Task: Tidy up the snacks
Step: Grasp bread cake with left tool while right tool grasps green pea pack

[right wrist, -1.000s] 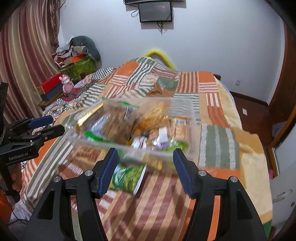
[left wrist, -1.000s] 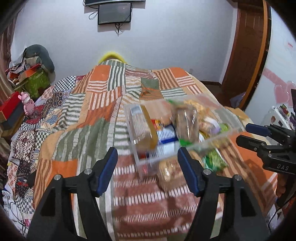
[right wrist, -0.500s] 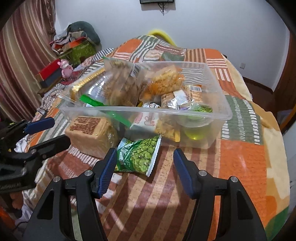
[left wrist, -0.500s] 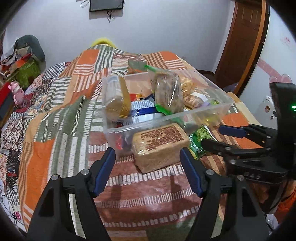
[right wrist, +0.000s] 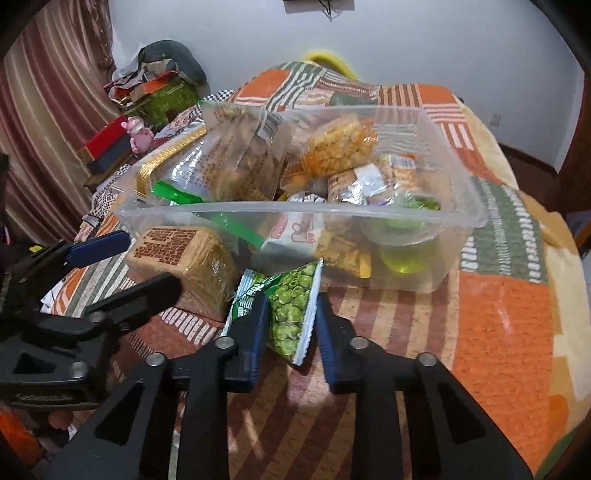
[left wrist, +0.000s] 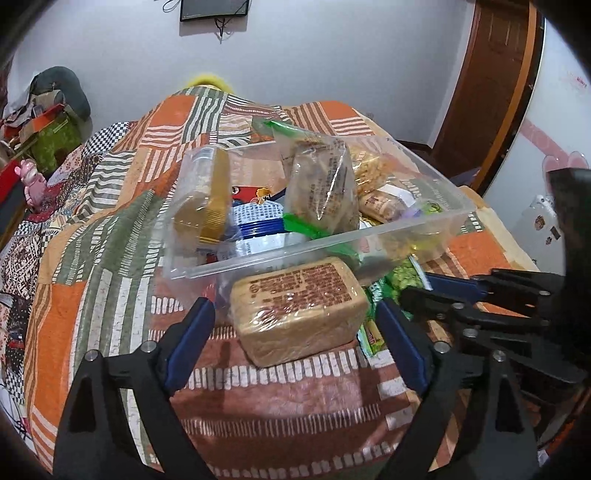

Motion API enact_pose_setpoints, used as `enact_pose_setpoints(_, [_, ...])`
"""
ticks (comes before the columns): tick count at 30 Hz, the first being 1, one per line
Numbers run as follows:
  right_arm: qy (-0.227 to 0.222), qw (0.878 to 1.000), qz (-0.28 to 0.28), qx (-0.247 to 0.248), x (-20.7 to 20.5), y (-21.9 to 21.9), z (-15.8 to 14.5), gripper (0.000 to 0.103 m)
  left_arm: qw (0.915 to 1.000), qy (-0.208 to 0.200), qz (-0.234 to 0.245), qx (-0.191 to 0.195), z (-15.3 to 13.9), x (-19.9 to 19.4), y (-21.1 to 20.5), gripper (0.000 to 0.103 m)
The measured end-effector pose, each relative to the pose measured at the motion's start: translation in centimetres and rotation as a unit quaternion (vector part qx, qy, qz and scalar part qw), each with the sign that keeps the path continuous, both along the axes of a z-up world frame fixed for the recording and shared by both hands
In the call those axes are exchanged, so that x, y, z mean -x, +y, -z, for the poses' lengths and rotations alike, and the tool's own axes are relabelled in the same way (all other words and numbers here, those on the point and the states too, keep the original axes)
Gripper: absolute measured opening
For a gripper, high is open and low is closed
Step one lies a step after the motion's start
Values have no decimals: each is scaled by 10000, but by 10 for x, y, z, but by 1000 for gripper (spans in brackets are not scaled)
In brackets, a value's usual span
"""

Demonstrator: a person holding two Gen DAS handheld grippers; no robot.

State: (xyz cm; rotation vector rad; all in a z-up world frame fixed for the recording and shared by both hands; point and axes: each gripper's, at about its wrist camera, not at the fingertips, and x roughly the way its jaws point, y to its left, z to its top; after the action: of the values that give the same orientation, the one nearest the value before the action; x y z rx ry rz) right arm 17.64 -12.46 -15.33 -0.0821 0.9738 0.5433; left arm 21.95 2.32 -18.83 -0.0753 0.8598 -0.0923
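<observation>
Bed [left wrist: 110, 229]: one, carrying everything under a patchwork quilt of orange, green and striped squares, and running back to a white wall.
Room: one dark screen [left wrist: 213, 9] is hanging on that wall; a brown wooden door [left wrist: 491, 74] is standing past the bed's right edge; striped curtains [right wrist: 40, 122] are hanging beyond its left edge, with a heap of clothes and boxes [right wrist: 155, 77] beside them.
Bin [right wrist: 458, 206]: one clear plastic tub is sitting near the bed's front edge, packed with mixed snack packets, too many to count.
Brick pack [left wrist: 301, 308]: one tan block in clear wrap is lying on the quilt, touching the bin's front wall.
Pea bag [right wrist: 291, 306]: one green bag is lying just beside the brick pack, its top end tucked under the bin's front wall.
Left gripper [left wrist: 295, 336]: its blue fingers are standing spread wide, one on each side of the brick pack and clear of it.
Right gripper [right wrist: 290, 332]: its fingers are sitting partly closed, flanking the pea bag's lower end; whether they are pressing it I cannot tell.
</observation>
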Motion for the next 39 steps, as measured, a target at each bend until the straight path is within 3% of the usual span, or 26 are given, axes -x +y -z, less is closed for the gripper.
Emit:
enact_pose_setpoints(4, [-70,10000,52,3,3,-10,-4,17,9998,144,-136,-64,11,-11,-2,92])
enact_pose_setpoints(8, [-35,9998,129,-123,4,-19,-5,12,9992,240,-217,212,18,-17,1,92])
enact_pose_setpoints(11, [-73,9997,151,-157,8,-23,-8,12,9991,184,-195,330,20,-15,2,83])
enact_pose_setpoints(14, [-10,9995,226,-200,6,-23,-9,12,9994,138,-100,291,19,-10,2,81])
enact_pose_setpoints(19, [281,9990,293,-197,-3,-20,0,23,9994,113,-113,301,17,2,8,80])
enact_pose_setpoints(23, [244,9993,272,-22,-3,-11,4,44,9995,53,-169,274,12,12,16,80])
enact_pose_setpoints(29, [410,9989,237,-44,-10,-4,13,44,9996,-6,-131,260,5,22,20,80])
enact_pose_setpoints(31, [460,9986,199,-189,-10,-7,13,30,9996,-31,-105,243,4,24,18,80])
enact_pose_setpoints(39, [159,9997,120,-136,7,-7,0,23,9993,-282,-11,253,-19,31,9,80])
